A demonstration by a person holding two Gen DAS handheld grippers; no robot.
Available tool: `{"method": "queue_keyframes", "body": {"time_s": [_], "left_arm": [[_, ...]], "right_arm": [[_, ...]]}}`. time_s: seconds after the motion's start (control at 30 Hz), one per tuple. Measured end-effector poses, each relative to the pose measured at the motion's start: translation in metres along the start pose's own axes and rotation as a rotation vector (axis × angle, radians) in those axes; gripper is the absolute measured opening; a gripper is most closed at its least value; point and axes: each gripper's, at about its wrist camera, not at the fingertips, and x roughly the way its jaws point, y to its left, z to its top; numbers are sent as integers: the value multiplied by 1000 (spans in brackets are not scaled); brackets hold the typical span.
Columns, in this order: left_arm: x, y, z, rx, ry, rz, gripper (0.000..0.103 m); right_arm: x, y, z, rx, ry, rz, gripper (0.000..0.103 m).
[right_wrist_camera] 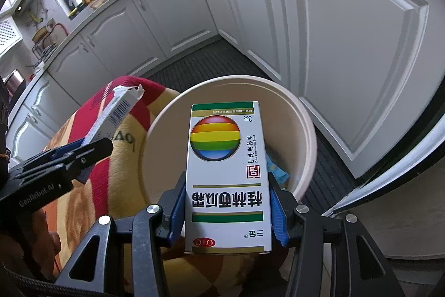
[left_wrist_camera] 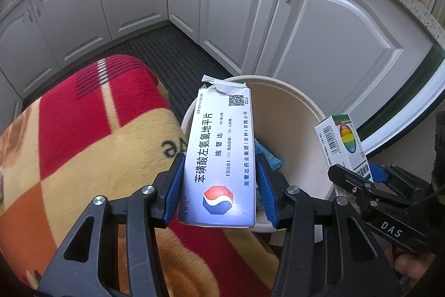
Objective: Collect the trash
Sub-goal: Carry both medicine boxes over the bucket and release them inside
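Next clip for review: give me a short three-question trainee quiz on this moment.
1. True or false: the left tool holds the box with the torn top.
2. Which box does the right tool hold? A. the rainbow-ball box B. a red box C. none
3. Fill in: both boxes hang above the cream ___.

Key: 1 true; 2 A; 3 bin. A blue wrapper already lies inside it.

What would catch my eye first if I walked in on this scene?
Two medicine cartons, each clamped in a handheld gripper: the left gripper holds a torn white-and-blue box, the right gripper a box with a rainbow ball. Both hang over a cream bucket beside a red-and-orange blanket.
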Motion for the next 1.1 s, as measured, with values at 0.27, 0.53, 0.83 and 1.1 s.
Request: {"method": "queue_keyframes", "body": {"time_s": [0.27, 0.53, 0.83, 1.1], "left_arm": [[12, -3, 3, 3, 23, 4, 48], [20, -3, 0, 4, 39, 6, 48], [25, -9, -1, 21, 39, 15, 48], [31, -10, 0, 19, 35, 16, 49]], "right_arm": [[13, -12, 2, 39, 18, -17, 50], [20, -9, 3, 45, 26, -23, 50], [31, -14, 5, 74, 38, -34, 50], [40, -15, 8, 102, 32, -43, 66]]}}
